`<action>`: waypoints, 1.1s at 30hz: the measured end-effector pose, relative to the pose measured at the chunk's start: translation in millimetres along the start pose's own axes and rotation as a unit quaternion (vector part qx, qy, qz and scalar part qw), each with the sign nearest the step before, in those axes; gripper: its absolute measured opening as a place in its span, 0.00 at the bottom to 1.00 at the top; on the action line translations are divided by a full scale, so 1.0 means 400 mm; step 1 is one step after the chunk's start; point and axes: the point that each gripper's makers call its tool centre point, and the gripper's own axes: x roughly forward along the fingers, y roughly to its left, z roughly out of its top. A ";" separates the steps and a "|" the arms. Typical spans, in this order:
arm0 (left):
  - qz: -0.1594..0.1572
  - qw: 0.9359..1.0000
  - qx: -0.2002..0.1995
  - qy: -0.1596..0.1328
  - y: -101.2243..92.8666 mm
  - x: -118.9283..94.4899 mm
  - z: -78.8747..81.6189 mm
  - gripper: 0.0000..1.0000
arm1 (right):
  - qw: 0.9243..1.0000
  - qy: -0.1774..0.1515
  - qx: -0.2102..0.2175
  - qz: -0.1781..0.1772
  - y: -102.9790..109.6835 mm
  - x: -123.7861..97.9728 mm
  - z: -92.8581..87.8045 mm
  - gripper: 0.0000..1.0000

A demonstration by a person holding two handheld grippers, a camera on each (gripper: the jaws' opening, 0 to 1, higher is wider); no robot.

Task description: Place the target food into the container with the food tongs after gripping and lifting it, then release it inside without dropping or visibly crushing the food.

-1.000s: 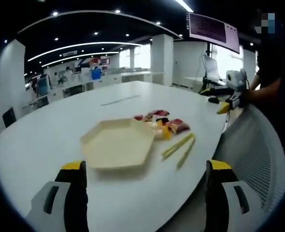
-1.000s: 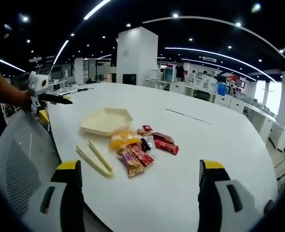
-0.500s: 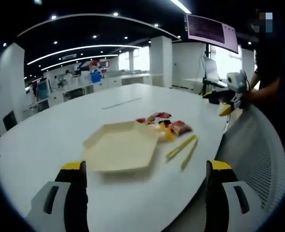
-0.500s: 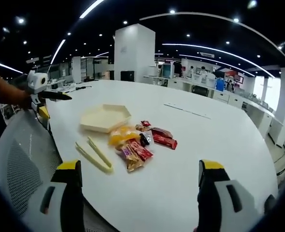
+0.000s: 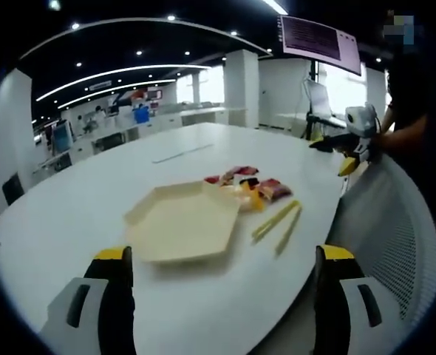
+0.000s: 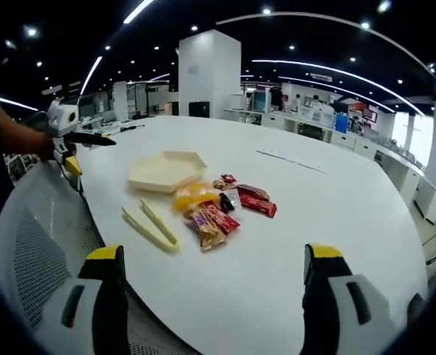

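Change since earlier: nothing on the counter (image 5: 70,214) has shifted that I can make out; both of my views have drifted a little, and the tray, tongs and snack pile keep the same arrangement.
Left gripper (image 5: 222,296): my jaws stand wide apart and grip nothing, hovering off the counter's near edge.
Right gripper (image 6: 214,296): jaws likewise spread wide with nothing between them, above the counter edge and the mesh chair back (image 6: 44,251).
Tray (image 5: 182,220): the pale hexagonal tray, my landmark, lies flat on the counter just ahead of my left jaws; I see nothing in it.
Tongs (image 6: 150,226): the yellow-green food tongs lie flat on the counter near the tray, toward the counter's edge, arms slightly parted, untouched.
Food (image 6: 222,207): a loose pile of snack packets, red and dark wrappers plus an orange-yellow one, sits just beside the tray on the side away from the chair; the orange-yellow packet is nearest the tray's rim, and I cannot tell whether it touches.
Other gripper: in the left gripper view I see my right one by the chair, held by a hand (image 5: 373,148).
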 end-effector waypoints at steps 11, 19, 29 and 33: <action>-0.006 1.000 0.007 0.004 -0.009 -0.004 -0.003 0.97 | 1.000 0.002 -0.001 0.010 0.008 0.006 -0.001 0.95; -0.005 1.000 0.004 0.006 -0.009 -0.007 -0.005 0.95 | 1.000 0.006 -0.001 0.019 0.011 0.009 -0.008 0.94; -0.037 0.999 0.017 0.015 -0.041 0.010 0.008 0.89 | 0.999 0.008 -0.003 0.032 0.023 0.015 -0.010 0.91; -0.046 0.999 0.025 0.015 -0.044 0.020 0.020 0.89 | 0.999 0.006 -0.003 0.035 0.030 0.016 -0.007 0.91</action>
